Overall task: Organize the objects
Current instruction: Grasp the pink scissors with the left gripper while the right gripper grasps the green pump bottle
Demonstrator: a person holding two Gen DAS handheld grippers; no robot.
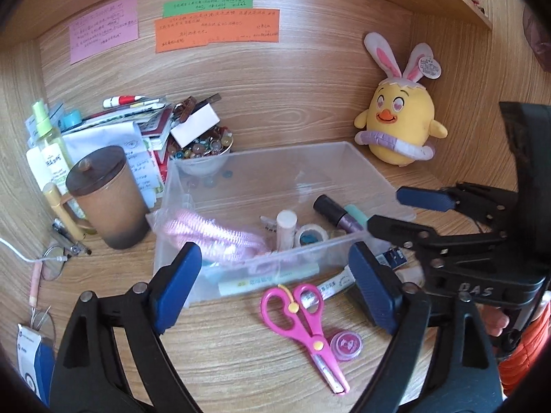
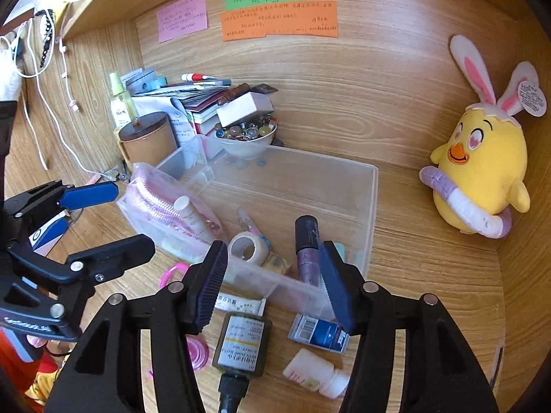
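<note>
A clear bin [image 1: 358, 168] sits on the wooden desk [image 1: 241, 361] and holds a pink pouch [image 1: 213, 235], a white tube [image 1: 286, 229], a tape roll [image 1: 311, 235] and a dark purple tube [image 1: 335, 213]; seen through its walls, these blur and their lower parts are hard to read. The left gripper [image 1: 275, 285] hangs just in front of the bin with its fingers spread wide and nothing between them. Behind it, pink scissors [image 1: 303, 327] lie on the desk beside a small pink jar [image 1: 346, 344], and a pale green marker [image 1: 268, 280] lies against the bin's front wall, partly hidden by the finger. The right gripper [image 2: 272, 282] hovers over the bin's near corner, fingers moderately apart and holding nothing; the purple tube [image 2: 307, 251] shows in the gap but sits inside the bin. Below it on the desk lie a dark bottle [image 2: 241, 344], whose cap end runs out of view, a blue packet [image 2: 318, 334], partly covered by a finger, and a white bottle [image 2: 313, 375]. A sachet [image 2: 241, 304] peeks out between finger and bin. At the back, a lidded brown mug [image 1: 106, 196], a bowl of beads [image 1: 206, 151] and a heap of papers and small items crowd together, too jumbled to sort out. A yellow plush chick [image 1: 401, 127] leans in the right corner. Writing on the coloured notes [image 1: 217, 29] is illegible. An orange sleeve shows at the edge of each view.
</note>
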